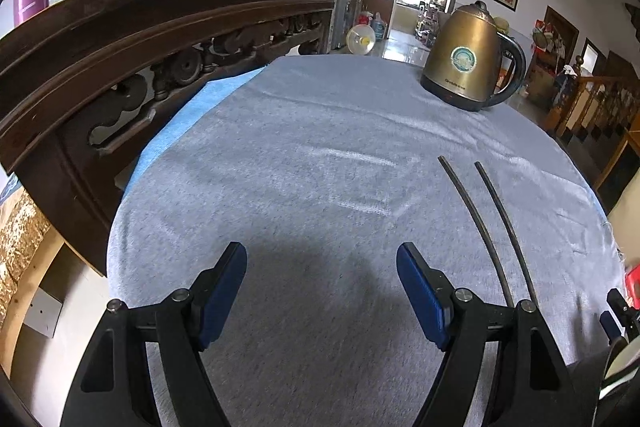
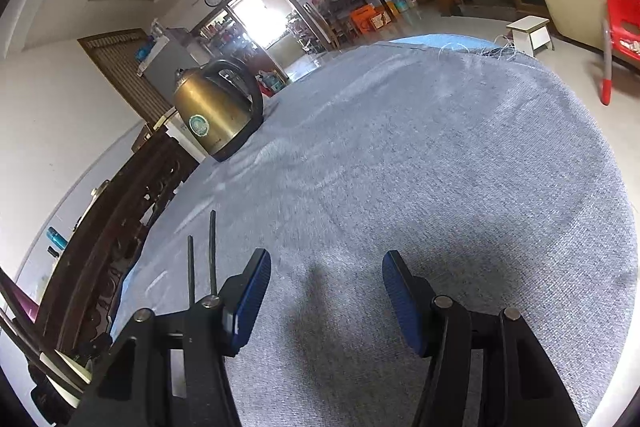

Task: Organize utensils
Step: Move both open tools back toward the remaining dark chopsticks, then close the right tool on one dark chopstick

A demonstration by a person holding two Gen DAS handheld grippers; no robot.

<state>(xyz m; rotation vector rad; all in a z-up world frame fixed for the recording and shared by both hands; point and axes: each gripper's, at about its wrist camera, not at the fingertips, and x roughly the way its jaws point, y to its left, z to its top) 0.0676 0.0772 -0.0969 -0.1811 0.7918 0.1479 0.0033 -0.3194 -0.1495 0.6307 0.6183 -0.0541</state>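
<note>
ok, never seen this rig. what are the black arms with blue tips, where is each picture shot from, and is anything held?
There is no robot here. A person holds a hand-held gripper in each hand, and a fisheye camera on each one looks forward along its two fingers.

The left wrist view shows the left hand-held gripper: the black arms are its fingers, the blue tips its pads. The right wrist view shows the right hand-held gripper in the same way.

Both hover over a table under a grey cloth. On the cloth lie two dark chopsticks, side by side, slightly apart, and farther back stands a brass-coloured kettle. A carved wooden bench back runs along the left edge.

Both grippers are open and nothing is held. The chopsticks lie between the two grippers, just outside each one's fingers.
</note>
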